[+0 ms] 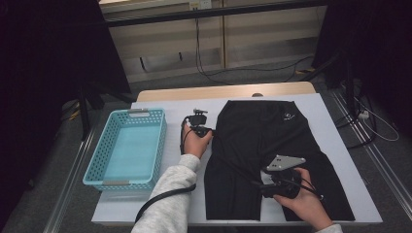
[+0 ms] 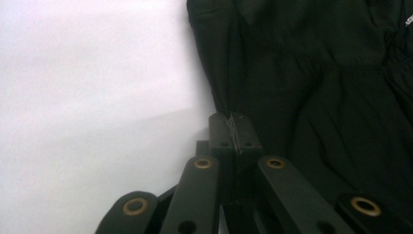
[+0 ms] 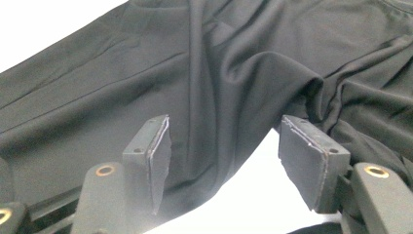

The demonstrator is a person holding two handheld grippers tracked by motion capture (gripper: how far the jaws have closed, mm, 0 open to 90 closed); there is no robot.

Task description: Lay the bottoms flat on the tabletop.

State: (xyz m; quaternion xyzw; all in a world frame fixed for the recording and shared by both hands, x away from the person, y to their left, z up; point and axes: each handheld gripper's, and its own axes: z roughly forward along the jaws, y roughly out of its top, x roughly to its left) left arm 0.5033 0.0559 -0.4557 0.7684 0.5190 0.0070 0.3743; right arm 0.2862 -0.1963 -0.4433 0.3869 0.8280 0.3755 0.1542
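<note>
Left hand-held gripper (image 2: 235,127) is clamped on the black shorts (image 1: 265,145) edge; right hand-held gripper (image 3: 224,156) sits apart, fabric between its jaws.

Small white logo (image 1: 290,116) on the black shorts (image 1: 262,145), far right near the waistband, too tiny to read, can't tell letters from symbol. In the left gripper view a bit of white print (image 2: 408,20) at the pic's right edge, on the same fabric, cut off, unreadable. No other text, nos. or labels legible anywhere.
</note>
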